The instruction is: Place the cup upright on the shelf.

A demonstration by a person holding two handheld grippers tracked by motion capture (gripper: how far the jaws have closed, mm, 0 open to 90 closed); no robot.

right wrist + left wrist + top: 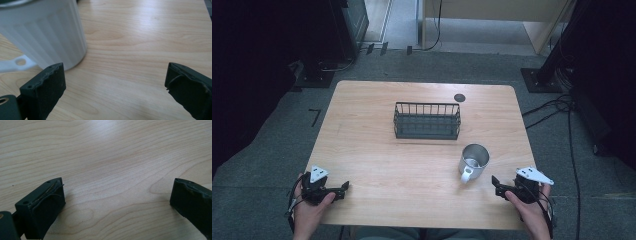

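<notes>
A white ribbed mug point(473, 162) with a metal-looking inside stands upright on the wooden table point(377, 150), right of centre, its handle toward the near edge. Behind it, mid-table, sits a black wire basket point(427, 121) holding nothing. My right gripper point(495, 186) rests at the near right edge, just right of the mug, open. In the right gripper view the mug point(45, 32) and its handle point(17, 62) lie just beyond the left jaw of the gripper point(115, 68). My left gripper point(343, 190) is at the near left corner, open over bare wood point(117, 185).
A small dark round disc point(459, 97) sits in the tabletop behind the basket. Grey carpet surrounds the table, with cables point(557, 107) on the floor to the right and dark stands at the back corners.
</notes>
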